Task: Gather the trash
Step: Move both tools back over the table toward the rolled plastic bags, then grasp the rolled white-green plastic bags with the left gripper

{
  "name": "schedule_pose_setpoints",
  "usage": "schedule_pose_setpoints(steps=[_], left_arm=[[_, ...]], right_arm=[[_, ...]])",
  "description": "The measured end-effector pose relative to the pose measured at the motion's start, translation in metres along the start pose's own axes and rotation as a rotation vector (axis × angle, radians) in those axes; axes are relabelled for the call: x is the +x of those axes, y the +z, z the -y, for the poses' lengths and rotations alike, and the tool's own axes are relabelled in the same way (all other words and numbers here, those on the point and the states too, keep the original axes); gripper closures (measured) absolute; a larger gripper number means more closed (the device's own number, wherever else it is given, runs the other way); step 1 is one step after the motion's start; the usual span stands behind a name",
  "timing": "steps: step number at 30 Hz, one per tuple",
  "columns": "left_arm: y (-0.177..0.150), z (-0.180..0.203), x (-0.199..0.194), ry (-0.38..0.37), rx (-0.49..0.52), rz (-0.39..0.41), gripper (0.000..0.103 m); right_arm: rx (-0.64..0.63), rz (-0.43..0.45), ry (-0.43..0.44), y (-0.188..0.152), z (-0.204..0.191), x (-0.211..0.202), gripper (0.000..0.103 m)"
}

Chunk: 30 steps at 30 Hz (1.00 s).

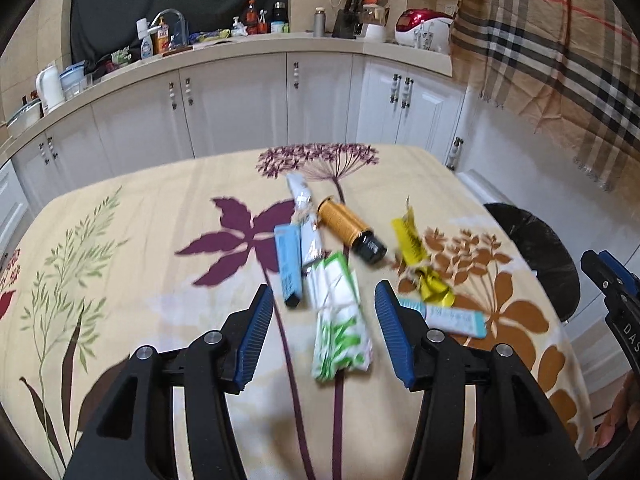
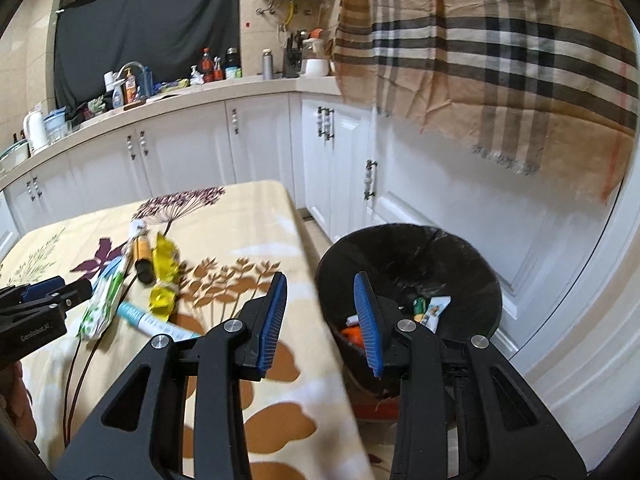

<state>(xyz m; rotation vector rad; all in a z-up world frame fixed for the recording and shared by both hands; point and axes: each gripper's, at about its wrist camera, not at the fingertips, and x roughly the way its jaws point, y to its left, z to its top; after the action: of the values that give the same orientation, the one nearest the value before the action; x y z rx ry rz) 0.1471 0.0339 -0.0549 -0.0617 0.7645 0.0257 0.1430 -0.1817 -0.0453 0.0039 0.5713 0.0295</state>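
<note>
Trash lies on the flowered tablecloth (image 1: 140, 240). A green-and-white packet (image 1: 340, 320) lies between the tips of my open left gripper (image 1: 322, 296). Beyond it are a blue box (image 1: 289, 264), a white wrapper (image 1: 306, 216), an orange bottle with a black cap (image 1: 350, 228), a yellow wrapper (image 1: 416, 256) and a blue-and-white tube (image 1: 452, 316). My right gripper (image 2: 320, 286) is open and empty, over the table edge beside the black-lined bin (image 2: 408, 264), which holds some trash (image 2: 428, 308). The green packet (image 2: 102, 300), yellow wrapper (image 2: 164, 272) and tube (image 2: 154, 322) also show in the right wrist view.
White kitchen cabinets (image 1: 240, 100) and a cluttered counter (image 1: 200, 40) stand behind the table. A plaid cloth (image 2: 500, 60) hangs at the right above the bin. The left gripper (image 2: 48, 296) shows in the right wrist view, the right gripper (image 1: 612, 288) in the left wrist view.
</note>
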Motion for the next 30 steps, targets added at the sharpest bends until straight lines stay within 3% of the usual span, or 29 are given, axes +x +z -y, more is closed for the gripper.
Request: schedule_pose_setpoints(steps=[12, 15, 16, 25, 30], left_arm=[[-0.007, 0.008, 0.028, -0.016, 0.031, -0.087, 0.051], [-0.011, 0.009, 0.031, -0.025, 0.043, -0.105, 0.068], [-0.012, 0.008, 0.031, -0.032, 0.043, -0.109, 0.068], [-0.022, -0.004, 0.01, -0.055, 0.037, -0.078, 0.07], [-0.027, -0.023, -0.007, -0.042, 0.007, -0.064, 0.07]], right_arm=[[-0.014, -0.028, 0.03, -0.003, -0.01, 0.004, 0.069], [-0.017, -0.031, 0.043, -0.001, -0.013, 0.005, 0.069], [-0.019, -0.033, 0.047, -0.001, -0.014, 0.005, 0.069], [-0.055, -0.07, 0.11, -0.004, -0.037, 0.012, 0.068], [-0.072, -0.106, 0.154, -0.006, -0.053, 0.018, 0.06]])
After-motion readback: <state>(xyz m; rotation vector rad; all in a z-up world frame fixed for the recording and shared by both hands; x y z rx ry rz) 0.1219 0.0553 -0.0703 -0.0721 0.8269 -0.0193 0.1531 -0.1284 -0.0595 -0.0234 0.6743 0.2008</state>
